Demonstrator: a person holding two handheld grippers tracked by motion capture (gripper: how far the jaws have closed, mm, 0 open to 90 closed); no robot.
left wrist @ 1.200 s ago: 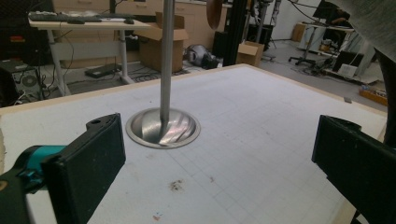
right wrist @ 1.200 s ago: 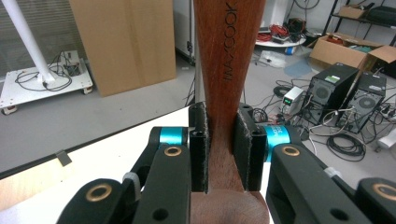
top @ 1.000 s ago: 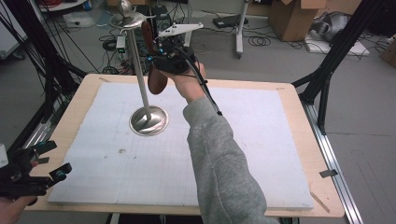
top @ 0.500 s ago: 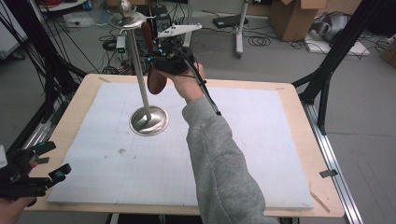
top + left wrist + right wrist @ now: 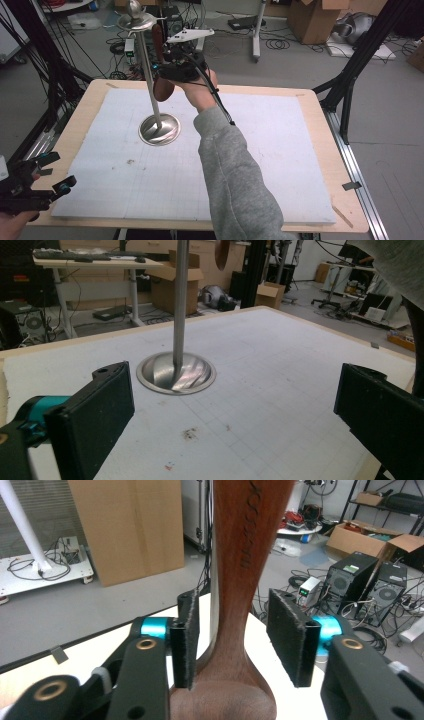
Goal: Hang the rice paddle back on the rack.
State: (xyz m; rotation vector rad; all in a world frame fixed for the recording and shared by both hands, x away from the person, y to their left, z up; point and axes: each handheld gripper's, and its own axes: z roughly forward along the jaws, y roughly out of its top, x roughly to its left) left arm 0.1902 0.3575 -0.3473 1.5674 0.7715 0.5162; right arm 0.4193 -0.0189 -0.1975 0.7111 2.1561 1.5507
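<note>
A metal stand with a round base (image 5: 159,130) and a thin pole (image 5: 146,65) rises from the white mat. A brown wooden utensil (image 5: 162,89) hangs upright beside the pole, its rounded end lowest. My right gripper (image 5: 164,70) is held high by the pole, open, with its pads either side of the wooden utensil (image 5: 242,580) and a small gap on each side. My left gripper (image 5: 57,170) rests low at the mat's near left corner, open and empty. From there the base (image 5: 176,374) lies ahead between the wide jaws.
The white gridded mat (image 5: 280,165) covers a wooden table (image 5: 320,120). A grey sleeve (image 5: 235,185) crosses the middle of the mat. Black frame posts (image 5: 350,65) flank the table. Boxes, cables and computers lie on the floor beyond.
</note>
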